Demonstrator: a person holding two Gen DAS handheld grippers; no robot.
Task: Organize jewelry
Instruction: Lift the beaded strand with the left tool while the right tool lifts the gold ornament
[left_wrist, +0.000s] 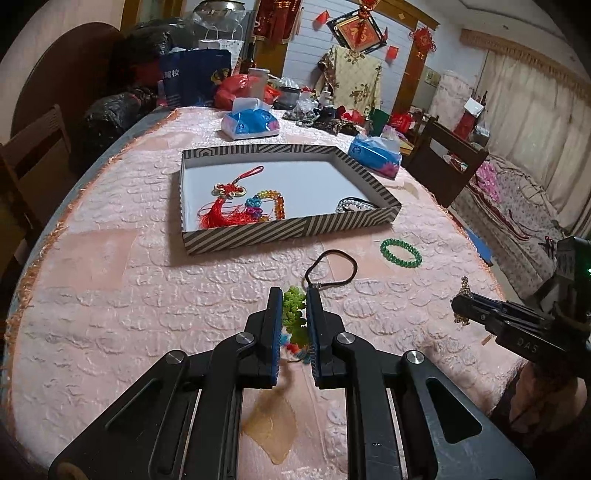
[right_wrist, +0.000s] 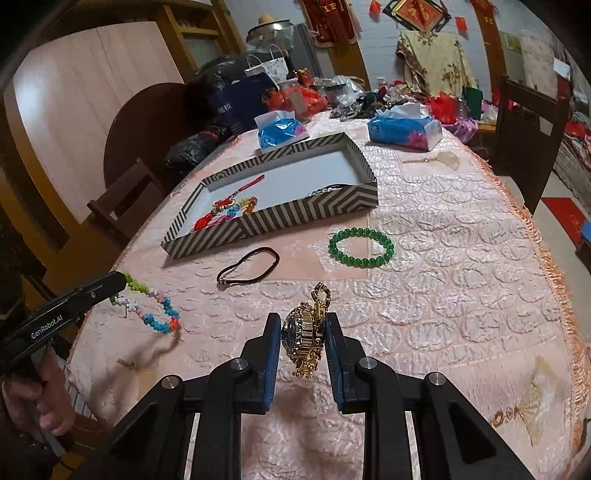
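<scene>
My left gripper (left_wrist: 294, 295) is shut on a multicoloured bead bracelet (left_wrist: 293, 314), which hangs above the pink tablecloth; the bracelet also shows in the right wrist view (right_wrist: 155, 306). My right gripper (right_wrist: 301, 321) is shut on a gold watch (right_wrist: 306, 336), held above the cloth. A striped box (left_wrist: 291, 230) holds a red knot tassel (left_wrist: 225, 206), a colourful bead string (left_wrist: 271, 205) and a silver piece (left_wrist: 351, 205). A green bead bracelet (right_wrist: 361, 246) and a dark cord loop (right_wrist: 248, 266) lie on the cloth in front of the box.
Two blue tissue packs (left_wrist: 249, 123) (right_wrist: 404, 127) sit behind the box. Bags and clutter (right_wrist: 314, 92) crowd the table's far end. Wooden chairs (right_wrist: 528, 122) stand at the sides. A small fan-shaped item (right_wrist: 439, 160) lies at the right.
</scene>
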